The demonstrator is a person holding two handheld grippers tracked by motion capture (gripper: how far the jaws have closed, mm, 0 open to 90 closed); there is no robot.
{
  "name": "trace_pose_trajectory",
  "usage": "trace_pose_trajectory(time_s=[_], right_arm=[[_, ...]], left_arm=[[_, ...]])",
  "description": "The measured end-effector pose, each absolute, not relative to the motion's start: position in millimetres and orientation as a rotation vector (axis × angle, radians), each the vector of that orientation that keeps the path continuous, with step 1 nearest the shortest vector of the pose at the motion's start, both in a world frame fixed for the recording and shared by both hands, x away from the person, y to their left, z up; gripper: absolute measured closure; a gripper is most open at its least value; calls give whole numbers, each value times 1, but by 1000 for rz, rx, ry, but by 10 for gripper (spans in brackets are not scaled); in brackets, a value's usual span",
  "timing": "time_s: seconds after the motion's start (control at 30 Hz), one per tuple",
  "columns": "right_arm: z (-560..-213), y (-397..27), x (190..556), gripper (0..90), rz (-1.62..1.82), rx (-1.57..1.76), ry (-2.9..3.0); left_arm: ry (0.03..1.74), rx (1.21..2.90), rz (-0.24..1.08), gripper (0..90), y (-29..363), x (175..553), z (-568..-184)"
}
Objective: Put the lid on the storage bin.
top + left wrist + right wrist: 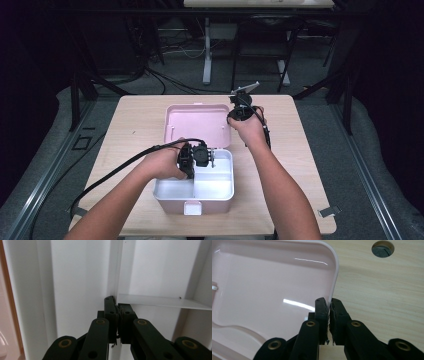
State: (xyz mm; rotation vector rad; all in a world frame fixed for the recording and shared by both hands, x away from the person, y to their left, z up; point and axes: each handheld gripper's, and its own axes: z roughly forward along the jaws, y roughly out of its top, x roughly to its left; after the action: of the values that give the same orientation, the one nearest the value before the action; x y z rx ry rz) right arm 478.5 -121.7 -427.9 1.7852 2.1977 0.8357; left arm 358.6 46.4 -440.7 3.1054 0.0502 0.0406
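On a pale wooden table (135,125), the left gripper (117,308) clamps the white divider (113,267) inside a glossy pink plastic box (172,202); the right gripper (329,306) pinches its open lid's rim (334,285).

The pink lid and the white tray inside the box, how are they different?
The pink lid is one smooth open shell, while the white tray is split into compartments by thin walls. The lid lies flat on the table behind the box; the tray sits inside the box. The right tool pinches the lid's rim, and the left tool pinches one of the tray's dividers. Both look like glossy plastic, and both are empty.
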Motion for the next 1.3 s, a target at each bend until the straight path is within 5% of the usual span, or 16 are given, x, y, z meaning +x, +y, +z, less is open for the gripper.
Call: trace_pose_trajectory(time_s=[0.67,1.3], right_arm=[[-400,-125,427,877,1039,1559,2070],[-410,-130,361,885,1271,1305,1824]], left_arm=[[52,3106,43,871,46,358,-441],[54,3104,84,869,47,355,-440]])
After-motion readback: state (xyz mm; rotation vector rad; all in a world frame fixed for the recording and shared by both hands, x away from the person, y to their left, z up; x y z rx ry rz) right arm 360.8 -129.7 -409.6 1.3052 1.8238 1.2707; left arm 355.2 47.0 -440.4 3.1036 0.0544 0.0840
